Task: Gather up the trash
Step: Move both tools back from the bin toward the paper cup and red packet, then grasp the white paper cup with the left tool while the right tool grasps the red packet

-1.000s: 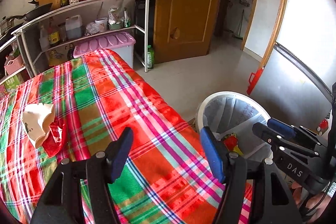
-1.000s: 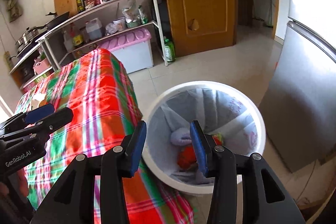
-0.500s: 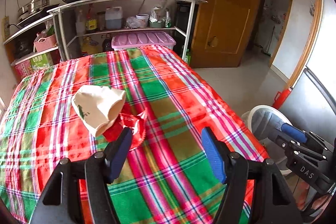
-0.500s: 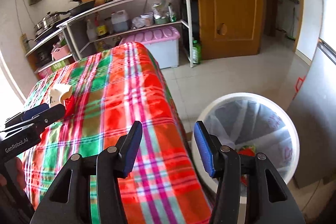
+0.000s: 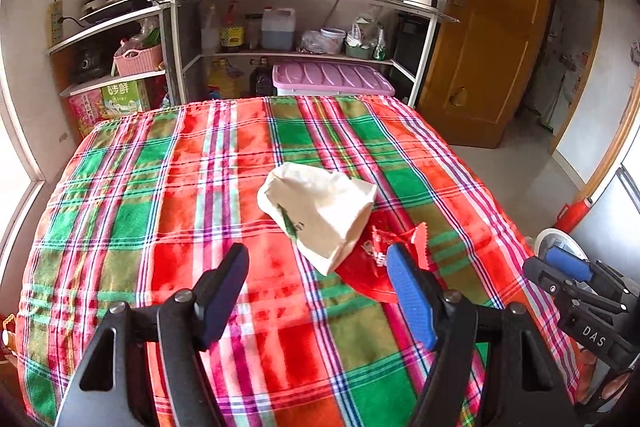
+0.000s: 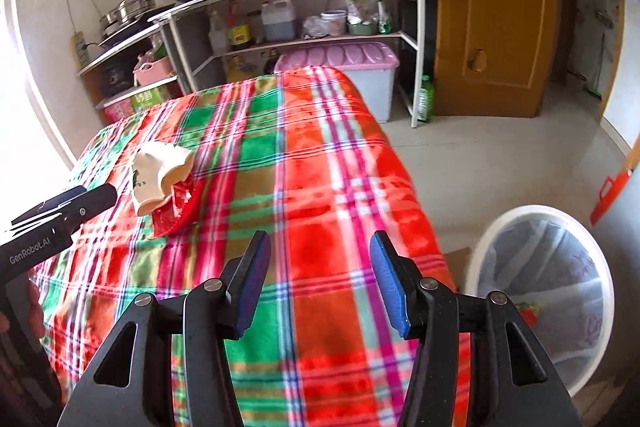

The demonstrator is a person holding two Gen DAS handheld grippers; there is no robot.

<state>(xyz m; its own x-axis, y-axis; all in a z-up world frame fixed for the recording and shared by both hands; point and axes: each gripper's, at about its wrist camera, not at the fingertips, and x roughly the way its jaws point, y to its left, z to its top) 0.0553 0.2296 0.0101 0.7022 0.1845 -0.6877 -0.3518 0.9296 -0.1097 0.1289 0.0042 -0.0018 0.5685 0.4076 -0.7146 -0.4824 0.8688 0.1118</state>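
jaws: left gripper (image 5: 318,291) opening, empty, right gripper (image 6: 316,277) wide, empty; stock: crumpled paper bag (image 5: 320,209) overlapping red wrapper (image 5: 378,263) mid-table on plaid cloth (image 5: 160,187); handling: pinch one piece low, carry to bin (image 6: 540,291).

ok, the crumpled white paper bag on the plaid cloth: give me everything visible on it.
The white paper bag is crumpled thin cream paper with a small green print near one edge. It lies on its side on the plaid tablecloth, its open mouth showing in the right wrist view. Its lower end overlaps a red foil wrapper. No gripper touches it.
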